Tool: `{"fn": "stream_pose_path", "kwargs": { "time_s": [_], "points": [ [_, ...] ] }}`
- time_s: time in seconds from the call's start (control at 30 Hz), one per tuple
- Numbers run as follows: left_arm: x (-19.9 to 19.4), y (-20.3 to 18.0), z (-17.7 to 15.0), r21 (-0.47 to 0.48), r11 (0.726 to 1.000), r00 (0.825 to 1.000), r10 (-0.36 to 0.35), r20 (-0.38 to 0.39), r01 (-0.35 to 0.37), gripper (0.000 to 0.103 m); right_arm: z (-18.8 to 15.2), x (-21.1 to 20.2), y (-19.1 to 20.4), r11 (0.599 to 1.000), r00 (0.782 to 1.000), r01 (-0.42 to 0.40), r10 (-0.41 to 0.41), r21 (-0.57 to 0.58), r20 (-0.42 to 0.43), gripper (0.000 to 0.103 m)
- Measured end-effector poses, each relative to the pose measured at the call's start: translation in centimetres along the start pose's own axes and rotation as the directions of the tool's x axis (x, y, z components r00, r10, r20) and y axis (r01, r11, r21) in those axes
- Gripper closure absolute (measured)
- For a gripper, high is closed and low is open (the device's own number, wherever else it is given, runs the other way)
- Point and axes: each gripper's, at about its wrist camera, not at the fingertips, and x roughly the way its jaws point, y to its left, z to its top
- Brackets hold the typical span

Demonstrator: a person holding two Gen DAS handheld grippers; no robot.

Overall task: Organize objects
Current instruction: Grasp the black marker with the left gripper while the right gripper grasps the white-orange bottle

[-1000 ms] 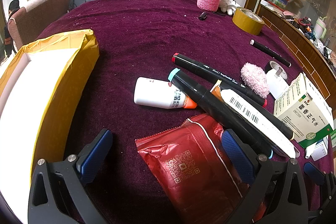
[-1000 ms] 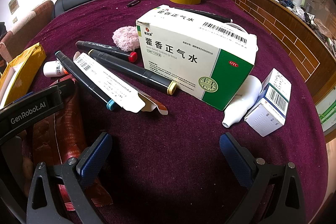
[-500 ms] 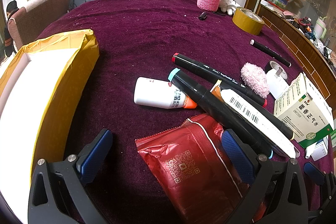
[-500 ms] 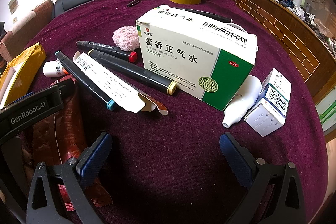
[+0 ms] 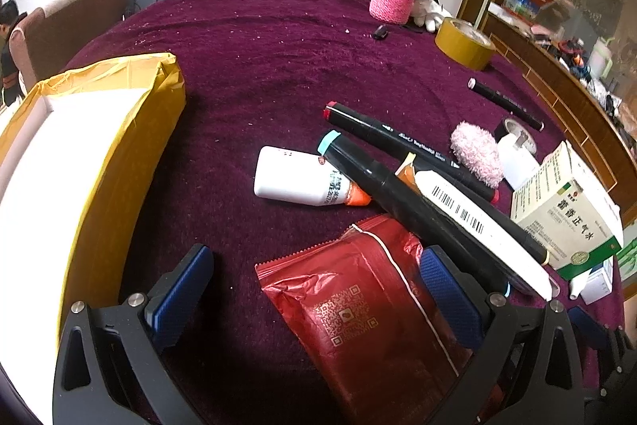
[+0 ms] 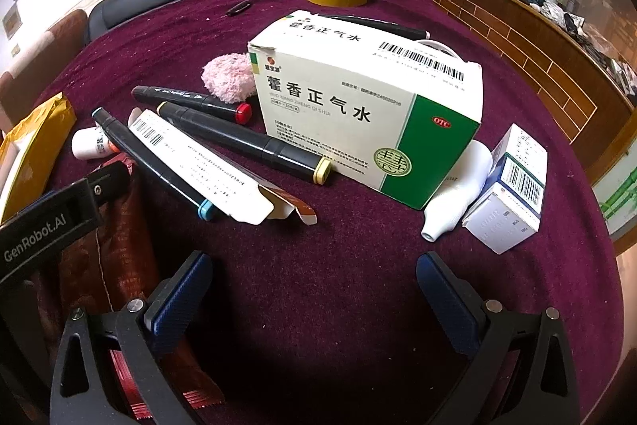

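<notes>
Left hand-held gripper [image 5: 316,283] agape, straddling red packet [image 5: 370,321]

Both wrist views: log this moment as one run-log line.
left gripper: open, over red packet | right gripper: open, empty | medicine box: untouched

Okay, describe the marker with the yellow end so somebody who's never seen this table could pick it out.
Start at the big white and green medicine box on the purple tablecloth. Lying against its lower left corner is a black marker. Its yellow end cap sets it apart: the neighbouring markers end in red and blue.
</notes>
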Motion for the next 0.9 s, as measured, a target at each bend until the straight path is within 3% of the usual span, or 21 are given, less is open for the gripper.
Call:
{"fn": "stream_pose_path", "kwargs": {
  "time_s": [0.1,0.17,0.27,0.4,0.5,0.57,0.6,0.63,0.7,0.9],
  "points": [
    [-0.7,0.6,0.2,-0.012,1.000,0.998,-0.017,-0.053,0.017,0.002,0.0,0.0,0.0,1.000,1.000,0.002,-0.002,0.008,0.003,0.000],
    [-3.1,1.4,0.0,-0.032,0.999,0.999,-0.039,-0.002,0.039,0.007,0.1,0.0,0.0,1.000,1.000,0.000,0.000,0.007,0.003,0.000],
    [-7.5,1.9,-0.6,0.031,0.999,0.993,-0.029,0.117,0.026,0.007,0.3,0.1,0.0,1.000,1.000,-0.004,0.004,-0.009,0.002,0.000],
    [-11.6,4.3,-0.9,0.052,0.998,0.991,-0.047,0.126,0.041,0.007,0.2,-0.9,-0.5,0.998,0.999,-0.035,0.035,-0.048,0.014,0.007],
    [-12.3,6.0,-1.5,0.022,0.998,0.993,-0.059,0.098,0.057,0.007,-0.3,-5.0,-2.2,0.993,0.979,-0.116,0.120,-0.031,0.164,0.007],
    [-12.1,6.3,-2.4,-0.017,0.997,0.994,-0.078,0.074,0.080,0.007,-0.9,-8.6,-4.2,0.988,0.933,-0.151,0.146,-0.012,0.329,0.000],
    [-11.7,6.2,-2.5,-0.037,0.995,0.995,-0.092,0.033,0.093,0.007,-1.1,-9.2,-4.8,0.990,0.924,-0.142,0.135,-0.005,0.359,0.000],
    [-11.3,5.9,-2.8,-0.050,0.992,0.993,-0.114,0.017,0.115,0.007,-1.2,-9.3,-5.7,0.992,0.924,-0.124,0.115,0.001,0.365,0.000],
    [-10.6,5.0,-3.1,-0.062,0.988,0.990,-0.143,-0.007,0.143,0.007,-0.9,-8.5,-7.4,0.994,0.950,-0.106,0.092,0.028,0.299,0.000],
    [-7.9,0.4,-1.3,-0.052,0.980,0.980,-0.196,-0.039,0.194,0.007,-2.3,-7.8,-14.5,0.971,0.959,-0.116,0.054,0.209,0.278,0.000]
  ]
}}
